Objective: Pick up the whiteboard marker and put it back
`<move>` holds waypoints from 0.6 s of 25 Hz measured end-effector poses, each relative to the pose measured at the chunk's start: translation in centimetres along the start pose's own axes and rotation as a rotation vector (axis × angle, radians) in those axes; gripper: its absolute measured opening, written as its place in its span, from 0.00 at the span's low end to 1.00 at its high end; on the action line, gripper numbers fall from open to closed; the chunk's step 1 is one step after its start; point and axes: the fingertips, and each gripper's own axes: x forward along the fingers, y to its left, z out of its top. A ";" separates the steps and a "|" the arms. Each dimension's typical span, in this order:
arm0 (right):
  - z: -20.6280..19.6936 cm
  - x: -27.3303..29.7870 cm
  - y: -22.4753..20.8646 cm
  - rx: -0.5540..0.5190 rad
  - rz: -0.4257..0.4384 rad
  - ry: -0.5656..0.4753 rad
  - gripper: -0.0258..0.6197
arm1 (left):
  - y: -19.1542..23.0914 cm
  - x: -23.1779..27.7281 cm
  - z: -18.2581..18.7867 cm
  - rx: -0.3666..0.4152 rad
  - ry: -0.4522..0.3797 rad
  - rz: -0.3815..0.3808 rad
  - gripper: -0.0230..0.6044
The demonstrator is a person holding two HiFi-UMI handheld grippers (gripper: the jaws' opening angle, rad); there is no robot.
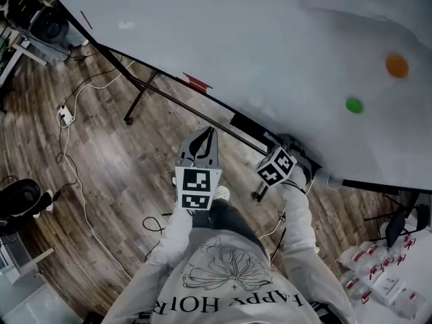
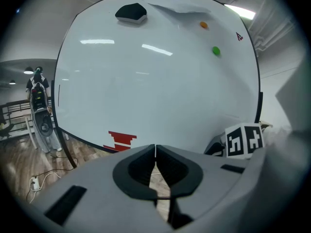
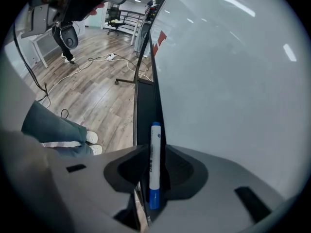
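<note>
- Power strip (image 1: 65,117) with white cable on the wood floor, far left, well apart from the person.
- Left gripper (image 1: 204,142) (image 2: 155,152): jaws closed tip to tip, nothing between them; held over the floor near the whiteboard (image 1: 270,39) (image 2: 146,81) lower edge.
- Red stepped mark (image 2: 121,141) (image 1: 197,82) at the board's bottom edge, just left of the left gripper in its view.
- Black eraser (image 2: 131,12) stuck on the board, upper left.
- White shoe (image 1: 221,194) below, between the two grippers.
- Right gripper (image 1: 297,162) (image 3: 154,154): jaws clamped on the whiteboard marker (image 3: 154,161), white barrel, blue ends.
- Marker runs lengthwise along the black tray (image 3: 144,106), just beside the board face (image 3: 233,81); touching the tray or not, cannot tell.
- Green magnet (image 1: 354,104) (image 2: 215,50) and orange magnet (image 1: 397,65) (image 2: 203,25) on the board, far right.
</note>
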 end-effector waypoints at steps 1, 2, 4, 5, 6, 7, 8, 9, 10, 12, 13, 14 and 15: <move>-0.1 0.2 0.2 -0.003 0.010 0.010 0.20 | 0.1 0.0 -0.2 -0.003 0.003 0.003 0.05; -0.2 0.4 0.3 -0.003 0.018 0.017 0.19 | 0.3 0.0 -0.3 -0.005 0.007 0.006 0.05; 0.0 0.7 0.4 0.000 0.028 0.026 0.17 | 0.5 0.1 -0.5 -0.008 0.011 0.009 0.05; 0.0 0.8 0.4 0.001 0.029 0.031 0.16 | 0.6 0.2 -0.6 -0.009 0.012 0.010 0.05; 0.0 1.0 0.3 0.001 0.026 0.037 0.15 | 0.7 0.2 -0.6 -0.011 0.013 0.011 0.05; -0.1 1.1 0.3 0.002 0.022 0.043 0.14 | 0.8 0.2 -0.7 -0.012 0.014 0.013 0.05; -0.2 1.1 0.2 0.001 0.019 0.048 0.14 | 0.8 0.1 -0.8 -0.013 0.016 0.015 0.05; -0.2 1.2 0.2 -0.001 0.015 0.052 0.14 | 0.9 0.1 -1.0 -0.013 0.017 0.016 0.05; -0.2 1.2 0.1 -0.002 0.011 0.055 0.14 | 1.0 0.1 -1.1 -0.014 0.019 0.017 0.05; -0.1 1.1 0.2 -0.001 0.012 0.058 0.14 | 1.0 -0.1 -1.2 -0.015 0.021 0.019 0.05; -0.1 1.1 0.2 -0.001 0.013 0.059 0.14 | 1.0 -0.1 -1.3 -0.016 0.021 0.020 0.05; -0.2 1.1 0.3 -0.002 0.013 0.058 0.14 | 1.1 -0.2 -1.3 -0.017 0.020 0.021 0.05; -0.2 1.1 0.3 -0.002 0.011 0.055 0.14 | 1.1 -0.3 -1.3 -0.017 0.019 0.022 0.05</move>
